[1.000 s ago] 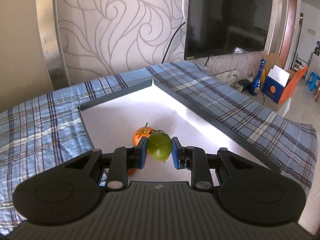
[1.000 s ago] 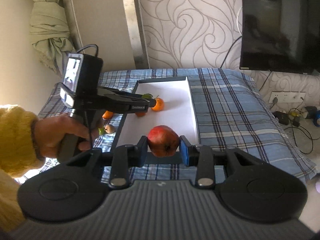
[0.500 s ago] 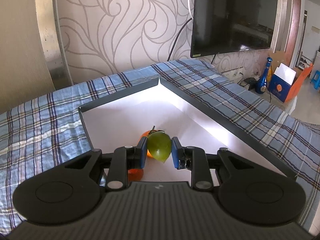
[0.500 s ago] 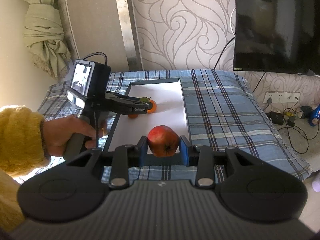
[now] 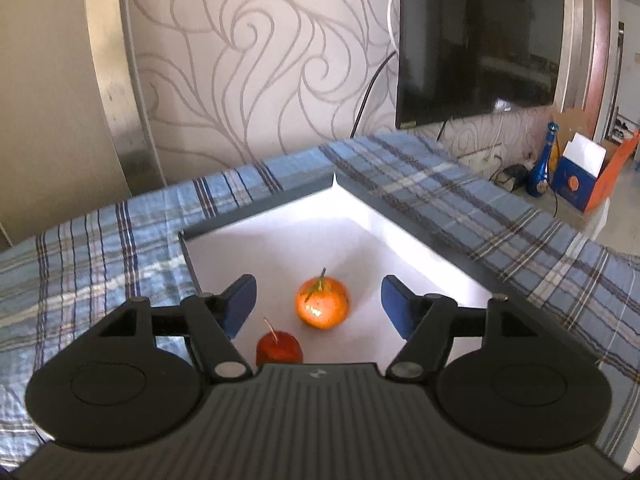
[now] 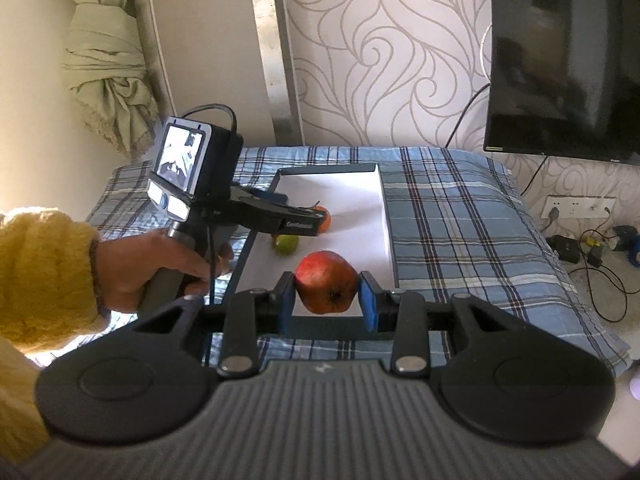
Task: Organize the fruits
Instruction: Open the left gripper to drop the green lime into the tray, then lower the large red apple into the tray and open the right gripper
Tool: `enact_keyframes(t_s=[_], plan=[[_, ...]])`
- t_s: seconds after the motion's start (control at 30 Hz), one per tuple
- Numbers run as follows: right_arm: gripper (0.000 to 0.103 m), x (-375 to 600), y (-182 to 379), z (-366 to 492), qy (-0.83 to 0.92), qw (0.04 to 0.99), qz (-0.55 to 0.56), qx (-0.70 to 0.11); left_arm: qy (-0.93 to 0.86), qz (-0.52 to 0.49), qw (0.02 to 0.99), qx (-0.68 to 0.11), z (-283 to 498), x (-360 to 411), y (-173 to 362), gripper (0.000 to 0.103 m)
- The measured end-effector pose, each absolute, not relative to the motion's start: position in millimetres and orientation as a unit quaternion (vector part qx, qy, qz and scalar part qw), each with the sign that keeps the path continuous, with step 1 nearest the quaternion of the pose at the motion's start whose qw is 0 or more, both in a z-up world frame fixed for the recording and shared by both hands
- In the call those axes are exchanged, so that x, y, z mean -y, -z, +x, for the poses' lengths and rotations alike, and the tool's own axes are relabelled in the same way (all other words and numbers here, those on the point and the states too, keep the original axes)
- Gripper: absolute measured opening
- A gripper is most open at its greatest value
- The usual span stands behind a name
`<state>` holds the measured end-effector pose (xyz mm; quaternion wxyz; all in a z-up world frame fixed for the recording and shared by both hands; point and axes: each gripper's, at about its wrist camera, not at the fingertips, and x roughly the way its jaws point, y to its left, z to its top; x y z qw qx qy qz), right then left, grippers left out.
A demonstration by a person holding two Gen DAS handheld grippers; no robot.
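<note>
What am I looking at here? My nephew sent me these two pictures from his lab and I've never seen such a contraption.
No robot is here: a person holds a hand-held two-finger gripper in each hand, and each gripper carries a wide-angle camera looking forward along its fingers.

One picture comes from the left gripper. Its jaws are opening, with nothing between them. Beyond them lies a white tray on a blue checked cloth, holding an orange tangerine and a small red fruit.

The other picture comes from the right gripper, which is shut on a red pomegranate. From there you also see the person's left hand, in a yellow sleeve, holding the left gripper over the tray, with a green fruit lying under it.
</note>
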<state>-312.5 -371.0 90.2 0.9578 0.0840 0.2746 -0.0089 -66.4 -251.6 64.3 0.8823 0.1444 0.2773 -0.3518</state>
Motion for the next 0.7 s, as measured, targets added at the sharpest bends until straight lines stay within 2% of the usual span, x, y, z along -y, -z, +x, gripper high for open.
enact_keyframes(t_s=[0.3,0.7], plan=[[0.037,372,-87,-300,-0.017,0.957,0.085,-0.275,0.344,0.117,0.898,-0.248,-97,220,-101,0.074],[0.037,387,-77,-262,-0.035,0.957,0.058,-0.281,0.290,0.088,0.919,-0.252,-150,151,-128,0.074]])
